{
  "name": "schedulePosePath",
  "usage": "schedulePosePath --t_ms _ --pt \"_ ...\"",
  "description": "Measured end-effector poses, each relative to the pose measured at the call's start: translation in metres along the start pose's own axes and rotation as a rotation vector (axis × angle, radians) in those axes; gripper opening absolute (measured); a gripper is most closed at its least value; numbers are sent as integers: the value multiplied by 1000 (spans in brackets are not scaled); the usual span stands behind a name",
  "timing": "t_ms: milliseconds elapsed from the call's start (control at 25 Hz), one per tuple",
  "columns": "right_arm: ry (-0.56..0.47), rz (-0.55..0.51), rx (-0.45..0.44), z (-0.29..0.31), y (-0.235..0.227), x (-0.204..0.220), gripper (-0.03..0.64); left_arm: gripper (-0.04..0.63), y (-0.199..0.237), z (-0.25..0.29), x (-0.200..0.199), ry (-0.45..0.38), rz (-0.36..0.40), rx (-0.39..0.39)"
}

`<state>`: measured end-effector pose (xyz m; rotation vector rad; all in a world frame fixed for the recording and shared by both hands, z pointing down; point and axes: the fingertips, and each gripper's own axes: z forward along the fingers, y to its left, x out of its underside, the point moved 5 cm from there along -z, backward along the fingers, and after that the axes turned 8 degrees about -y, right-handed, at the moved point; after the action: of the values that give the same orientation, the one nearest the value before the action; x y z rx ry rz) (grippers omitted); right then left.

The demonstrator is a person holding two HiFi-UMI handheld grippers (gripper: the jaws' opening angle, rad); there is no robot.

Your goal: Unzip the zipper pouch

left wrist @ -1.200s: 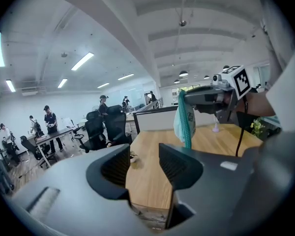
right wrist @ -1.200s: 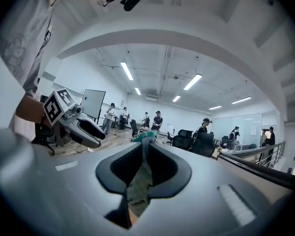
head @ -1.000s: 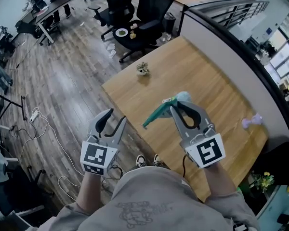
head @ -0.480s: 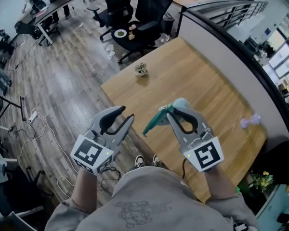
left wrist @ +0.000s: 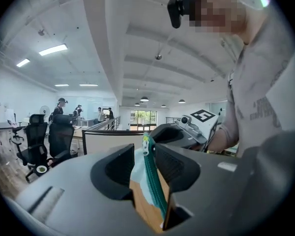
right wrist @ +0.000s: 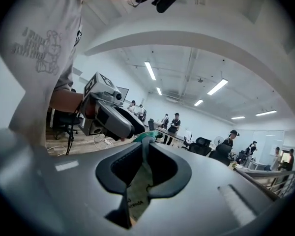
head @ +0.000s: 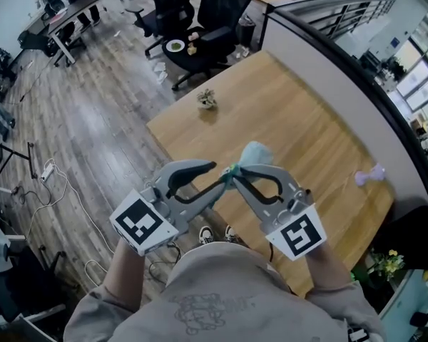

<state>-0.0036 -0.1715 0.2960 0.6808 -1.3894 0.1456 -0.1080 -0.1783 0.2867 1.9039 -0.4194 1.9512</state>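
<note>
Left gripper (head: 220, 179) jaws opening with pouch (head: 255, 153) between; right gripper (head: 237, 176) jaws clamp it.

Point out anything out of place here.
A plate sits on an office chair's seat rather than on a table, and white scraps of litter lie on the floor beside it. Nothing else stands out.

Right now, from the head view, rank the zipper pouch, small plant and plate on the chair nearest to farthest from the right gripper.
1. zipper pouch: clamped by the right gripper.
2. small plant: far left corner of the table.
3. plate: on the black chair beyond the table.
</note>
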Motion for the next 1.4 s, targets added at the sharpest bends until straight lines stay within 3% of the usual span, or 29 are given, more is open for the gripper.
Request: schedulePosePath --t_ms 280,360,560,880,1040,1200,1400 --pt "-35 -64 -54 -5 9 1 49 117 -12 2 5 -12 -43 53" --pt "-40 -52 -52 -5 10 1 49 48 -10 -1 7 -17 -32 49" --pt "-39 -40 -48 -4 13 3 49 41 -8 -5 14 -34 -6 67" --pt "24 242 103 -7 0 22 48 37 -10 4 29 38 -53 7" --pt "42 242 118 -5 -3 25 48 37 -8 4 37 77 -56 -24" --pt "7 299 192 -15 -17 29 48 37 -11 5 52 145 -42 -36" --pt "-5 292 276 -35 -43 29 48 37 -16 -3 63 179 -28 -60"
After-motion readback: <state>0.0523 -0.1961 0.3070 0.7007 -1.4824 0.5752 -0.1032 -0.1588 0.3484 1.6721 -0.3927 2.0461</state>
